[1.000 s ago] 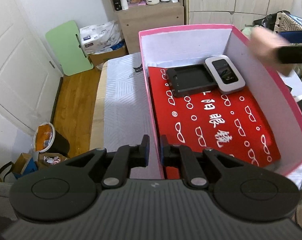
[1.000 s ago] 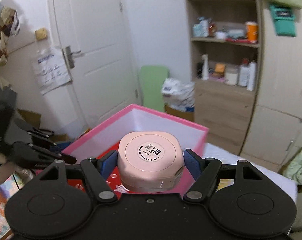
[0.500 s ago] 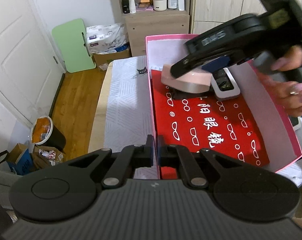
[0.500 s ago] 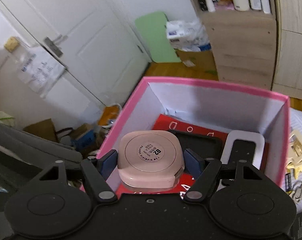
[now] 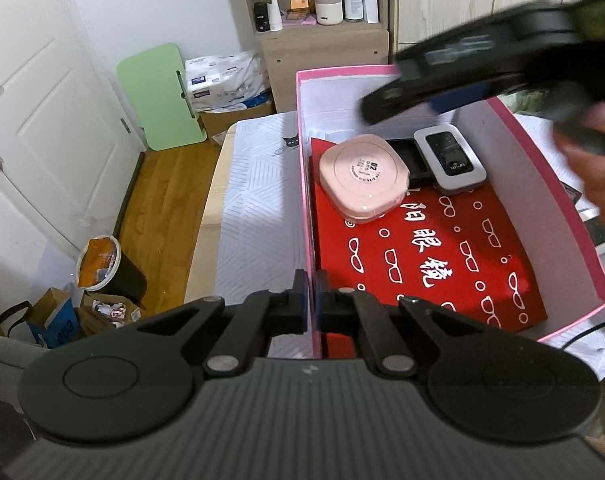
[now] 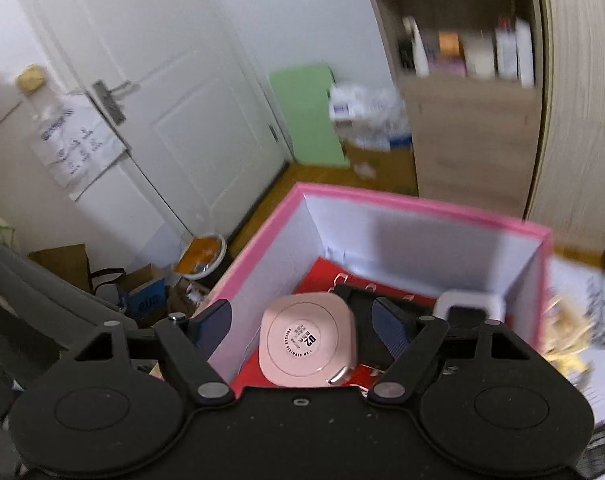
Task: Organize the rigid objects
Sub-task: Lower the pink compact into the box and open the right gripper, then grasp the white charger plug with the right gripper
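My left gripper [image 5: 311,296] is clamped on the near wall of the pink box [image 5: 550,176], one finger outside, one inside. My right gripper [image 6: 302,322] has just been opening its jaws; they stand wide, and the pink case [image 5: 363,178] lies free below them, touching neither pad. In the left wrist view the case rests on the red sheet [image 5: 422,248] at the box's far left, about 11 o'clock, partly over the black tray [image 5: 406,156]. The white Wi-Fi device [image 5: 449,163] sits just beside it, at 1 o'clock.
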`<state>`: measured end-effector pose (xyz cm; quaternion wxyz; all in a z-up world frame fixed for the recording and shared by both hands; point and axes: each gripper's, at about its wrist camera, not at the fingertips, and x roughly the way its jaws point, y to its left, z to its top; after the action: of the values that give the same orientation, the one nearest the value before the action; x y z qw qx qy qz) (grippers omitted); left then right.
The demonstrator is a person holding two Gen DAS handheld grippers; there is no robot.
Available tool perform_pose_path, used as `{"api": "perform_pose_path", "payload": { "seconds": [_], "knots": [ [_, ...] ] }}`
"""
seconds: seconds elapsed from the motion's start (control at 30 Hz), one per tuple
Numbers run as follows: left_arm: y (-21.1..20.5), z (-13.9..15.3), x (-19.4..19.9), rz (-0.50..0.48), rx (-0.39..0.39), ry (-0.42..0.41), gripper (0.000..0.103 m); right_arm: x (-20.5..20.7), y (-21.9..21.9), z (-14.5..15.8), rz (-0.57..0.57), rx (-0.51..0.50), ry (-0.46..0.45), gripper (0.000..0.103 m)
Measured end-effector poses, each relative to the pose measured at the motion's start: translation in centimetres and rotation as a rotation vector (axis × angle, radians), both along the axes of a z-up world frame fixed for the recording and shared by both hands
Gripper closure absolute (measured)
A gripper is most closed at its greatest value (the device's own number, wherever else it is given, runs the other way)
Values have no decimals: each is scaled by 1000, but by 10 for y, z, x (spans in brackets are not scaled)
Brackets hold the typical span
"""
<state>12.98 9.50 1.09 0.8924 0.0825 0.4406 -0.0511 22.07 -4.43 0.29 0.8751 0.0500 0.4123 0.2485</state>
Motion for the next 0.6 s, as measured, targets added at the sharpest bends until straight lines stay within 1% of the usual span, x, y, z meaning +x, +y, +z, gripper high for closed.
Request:
{"api": "perform_pose_path", "payload": {
  "seconds": [0.13, 0.2, 0.27, 0.33, 0.4, 0.5, 0.53, 0.6],
  "knots": [
    [-2, -2, -3, -22, 19, -15, 100, -41, -30, 27, 58, 36, -69, 21],
    [-2, -1, -3, -28, 25, -11, 100, -64, -52, 36, 65, 60, -102, 20],
    [-1, 0, -1, -30, 21, 0, 100, -84, -73, 38, 68, 67, -144, 20],
    [-1, 0, 0, -25, 10, 1, 100, -104, -98, 36, 44, 55, -182, 20],
    [0, 0, -1, -19, 4, -5, 101, -120, -125, 27, -27, 47, -207, 20],
    [2, -1, -2, -12, -9, -10, 101, -139, -161, 8, -112, 36, -220, 20],
    [2, -1, -2, -12, -10, -11, 101, -144, -168, 1, -117, 29, -230, 20],
    [2, -1, -3, -13, -10, -9, 101, -153, -180, -8, -90, 43, -237, 20]
  ]
}}
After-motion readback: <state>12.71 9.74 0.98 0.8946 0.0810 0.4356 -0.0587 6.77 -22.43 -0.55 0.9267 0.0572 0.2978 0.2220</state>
